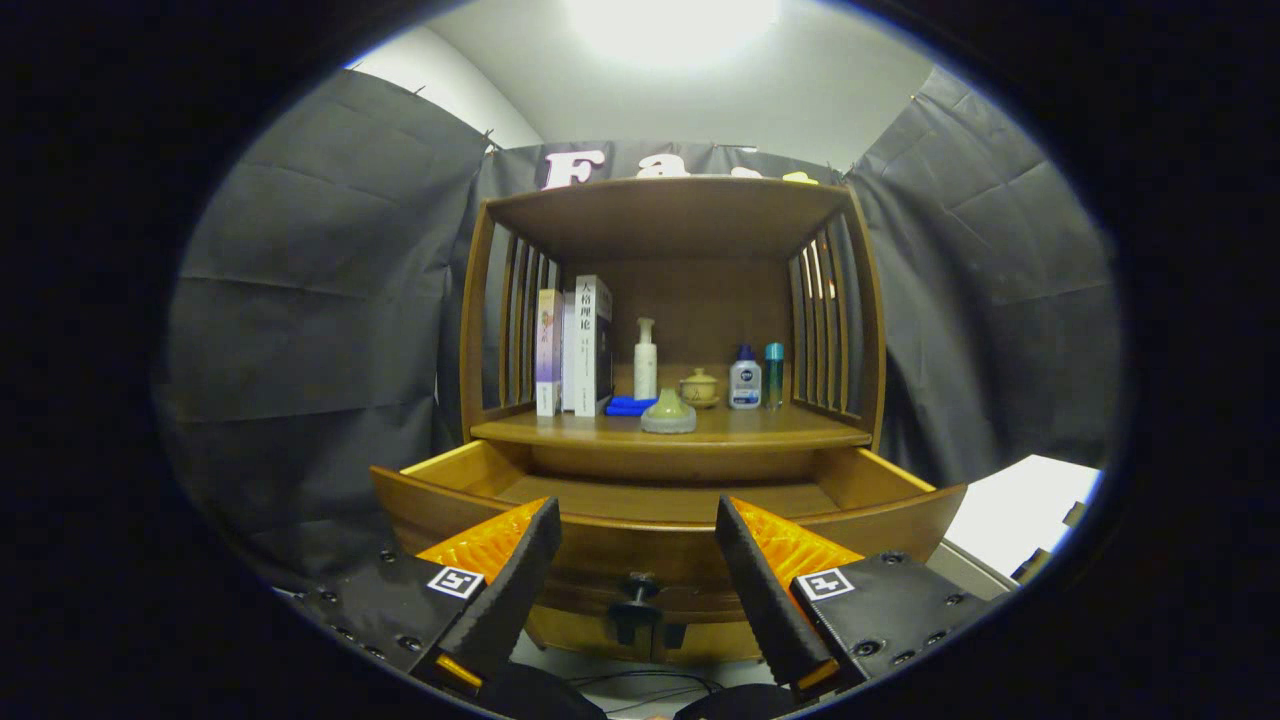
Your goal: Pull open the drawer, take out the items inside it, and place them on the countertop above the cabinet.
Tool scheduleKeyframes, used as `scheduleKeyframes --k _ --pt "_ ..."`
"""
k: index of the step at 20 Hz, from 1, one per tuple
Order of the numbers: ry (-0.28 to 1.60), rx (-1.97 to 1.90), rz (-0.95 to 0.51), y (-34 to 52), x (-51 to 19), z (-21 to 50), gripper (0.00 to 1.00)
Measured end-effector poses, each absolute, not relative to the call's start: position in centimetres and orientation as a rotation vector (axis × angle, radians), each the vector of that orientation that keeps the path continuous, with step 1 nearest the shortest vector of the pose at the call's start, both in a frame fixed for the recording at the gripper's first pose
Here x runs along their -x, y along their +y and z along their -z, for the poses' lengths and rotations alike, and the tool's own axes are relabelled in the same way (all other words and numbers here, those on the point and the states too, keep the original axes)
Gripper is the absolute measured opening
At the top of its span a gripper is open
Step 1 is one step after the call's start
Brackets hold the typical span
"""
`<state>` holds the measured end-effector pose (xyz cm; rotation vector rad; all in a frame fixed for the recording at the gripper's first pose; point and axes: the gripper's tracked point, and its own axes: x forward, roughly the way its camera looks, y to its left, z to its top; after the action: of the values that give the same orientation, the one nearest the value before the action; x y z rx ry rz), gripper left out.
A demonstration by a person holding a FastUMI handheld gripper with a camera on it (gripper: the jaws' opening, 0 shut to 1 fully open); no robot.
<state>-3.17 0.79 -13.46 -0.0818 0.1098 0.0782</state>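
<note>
Black cloth (320, 300) hangs as the booth's walls to the left, right and behind. Above it, a pale wall (700, 90) carries a bright light (670, 20). A white surface (1020, 510) lies low to the right.

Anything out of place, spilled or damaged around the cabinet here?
Nothing stands out. The drawer is pulled open, its knob between the open claw's fingers; books, bottles and jars stand upright on the countertop.

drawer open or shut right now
Open: the drawer is pulled out from under the countertop, its inner floor showing. The gripper has its jaws spread, apart from the knob.
</note>
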Motion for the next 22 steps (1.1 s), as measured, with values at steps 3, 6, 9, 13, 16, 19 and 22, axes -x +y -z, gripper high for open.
scheduleKeyframes --k 3,6,9,13,16,19,22 --pt "0.141 0.091 -0.053 0.3 2.3 15.5 0.98" --pt "0.170 0.068 -0.024 0.0 1.8 17.7 0.98" --pt "0.164 0.071 0.033 -0.9 0.6 18.3 0.98" --pt "0.189 0.052 0.040 -0.4 -0.3 19.4 0.98" --pt "0.212 0.050 0.040 -0.2 -0.4 20.1 0.98" --pt "0.220 0.070 0.055 -0.4 -0.5 20.2 0.98" --pt "0.249 0.098 0.065 -0.1 -0.5 20.9 0.98"
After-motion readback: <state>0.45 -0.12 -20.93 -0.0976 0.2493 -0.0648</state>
